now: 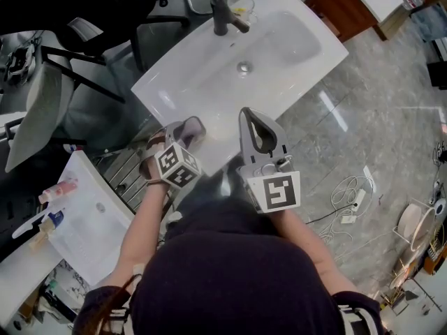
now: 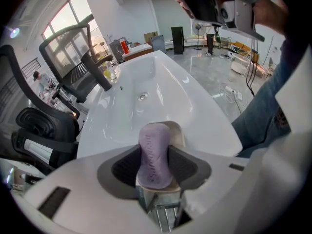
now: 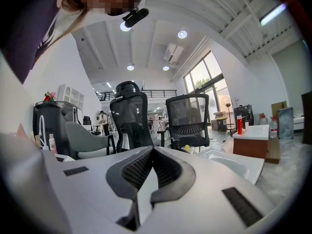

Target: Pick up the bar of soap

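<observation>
A lilac bar of soap (image 2: 154, 154) stands on edge between the dark pads of my left gripper (image 2: 155, 150), which is shut on it. A cream dish-like piece (image 2: 179, 133) shows just behind the soap. In the head view my left gripper (image 1: 191, 126) hangs over the near rim of the white sink basin (image 1: 293, 54). My right gripper (image 1: 248, 114) is beside it to the right, tilted upward and away from the basin. Its jaws (image 3: 151, 152) are shut with nothing between them.
A dark faucet (image 1: 222, 14) and a drain (image 1: 243, 67) are in the basin, with a glass (image 1: 242, 5) at the back rim. Black office chairs (image 1: 105, 33) stand to the left. A second basin with bottles (image 1: 91, 222) is lower left. Cables (image 1: 349, 194) lie on the marble floor.
</observation>
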Demonstrator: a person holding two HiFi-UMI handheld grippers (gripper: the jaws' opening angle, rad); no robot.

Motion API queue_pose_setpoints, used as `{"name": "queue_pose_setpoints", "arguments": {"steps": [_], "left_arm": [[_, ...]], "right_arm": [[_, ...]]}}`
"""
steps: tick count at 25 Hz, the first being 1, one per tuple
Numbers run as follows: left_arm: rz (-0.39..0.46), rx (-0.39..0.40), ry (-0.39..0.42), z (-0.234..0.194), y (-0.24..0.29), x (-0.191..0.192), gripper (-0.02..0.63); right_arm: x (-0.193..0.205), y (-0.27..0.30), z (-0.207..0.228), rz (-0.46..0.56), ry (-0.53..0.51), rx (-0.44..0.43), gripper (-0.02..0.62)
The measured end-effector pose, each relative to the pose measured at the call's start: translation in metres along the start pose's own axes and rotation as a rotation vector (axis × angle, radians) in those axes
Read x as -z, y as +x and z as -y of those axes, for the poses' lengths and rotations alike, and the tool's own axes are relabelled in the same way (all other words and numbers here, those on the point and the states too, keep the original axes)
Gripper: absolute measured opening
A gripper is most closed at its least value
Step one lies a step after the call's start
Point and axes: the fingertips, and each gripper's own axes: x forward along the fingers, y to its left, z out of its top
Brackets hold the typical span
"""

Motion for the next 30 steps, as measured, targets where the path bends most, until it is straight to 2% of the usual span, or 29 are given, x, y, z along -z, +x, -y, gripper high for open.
{"name": "queue_pose_setpoints", "arguments": {"steps": [3,7,10,16,23,27,30], "left_arm": [[0.032,-0.044,-0.008,-0.005,-0.008,-0.003,0.173],[0.096,-0.109,-0.039,-0.013,-0.026,-0.011,0.173],[0.162,-0.141,-0.094,-0.019,-0.041,-0.018,0.173],[0.297,-0.245,-0.210,-0.036,-0.077,-0.036,0.173],[0.447,-0.388,-0.289,-0.052,-0.131,-0.056,0.173],[0.561,-0.470,-0.331,-0.061,-0.170,-0.071,0.173],[0.647,-0.538,-0.351,-0.069,-0.203,-0.083,0.173]], "right_arm": [[0.004,-0.001,0.002,-0.028,0.003,0.012,0.017],[-0.004,0.000,-0.001,0.012,-0.009,-0.014,0.017],[-0.006,-0.001,0.002,-0.002,-0.001,0.006,0.017],[-0.015,-0.003,0.000,0.009,-0.015,-0.015,0.017],[-0.029,-0.006,-0.007,0.025,-0.047,-0.067,0.017],[-0.053,-0.009,-0.013,0.104,-0.055,-0.096,0.017],[-0.062,-0.011,-0.016,0.125,-0.070,-0.124,0.017]]}}
